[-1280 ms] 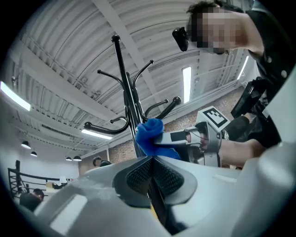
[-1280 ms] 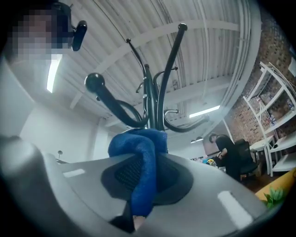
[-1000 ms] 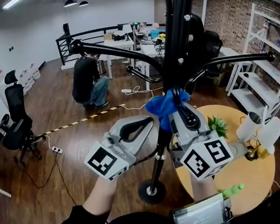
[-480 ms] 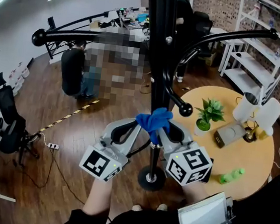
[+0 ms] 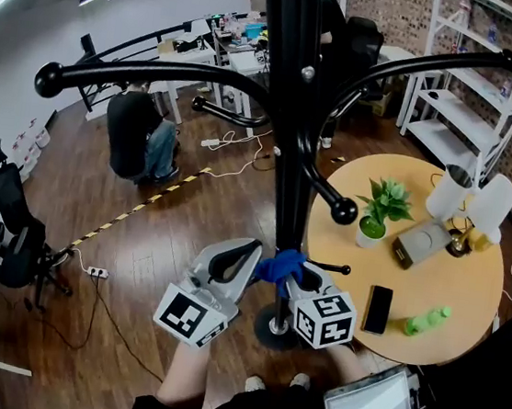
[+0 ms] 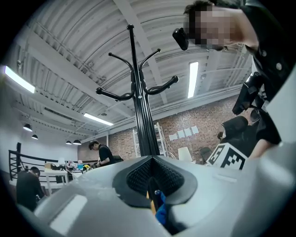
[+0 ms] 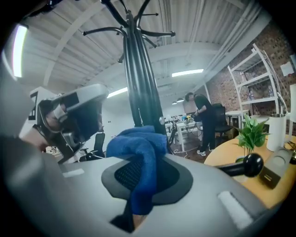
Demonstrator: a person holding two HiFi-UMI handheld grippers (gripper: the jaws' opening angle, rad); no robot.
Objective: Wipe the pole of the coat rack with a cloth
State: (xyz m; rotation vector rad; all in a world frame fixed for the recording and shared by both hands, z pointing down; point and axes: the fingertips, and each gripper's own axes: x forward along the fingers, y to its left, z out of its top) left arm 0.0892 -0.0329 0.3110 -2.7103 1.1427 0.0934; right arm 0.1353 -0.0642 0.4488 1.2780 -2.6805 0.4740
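Note:
The black coat-rack pole (image 5: 284,110) runs down the middle of the head view to its round base (image 5: 264,328). A blue cloth (image 5: 281,265) sits bunched against the pole low down, just above the base. My right gripper (image 5: 292,274) is shut on the cloth (image 7: 138,143), which bulges over its jaws with the pole (image 7: 136,83) right behind it. My left gripper (image 5: 252,252) is shut, its tip beside the pole and touching the cloth's left side. In the left gripper view the pole (image 6: 138,115) rises straight ahead of the jaws.
Curved hook arms (image 5: 142,74) spread out overhead, and a low hook ends in a ball (image 5: 343,210). A round wooden table (image 5: 449,288) at right bears a potted plant (image 5: 381,205), a phone (image 5: 377,308) and a green bottle (image 5: 425,320). A person (image 5: 140,134) crouches far left; white shelves (image 5: 474,87) stand behind.
Both grippers and the blue cloth have slid down the pole, from just under the hook arms to just above the base.

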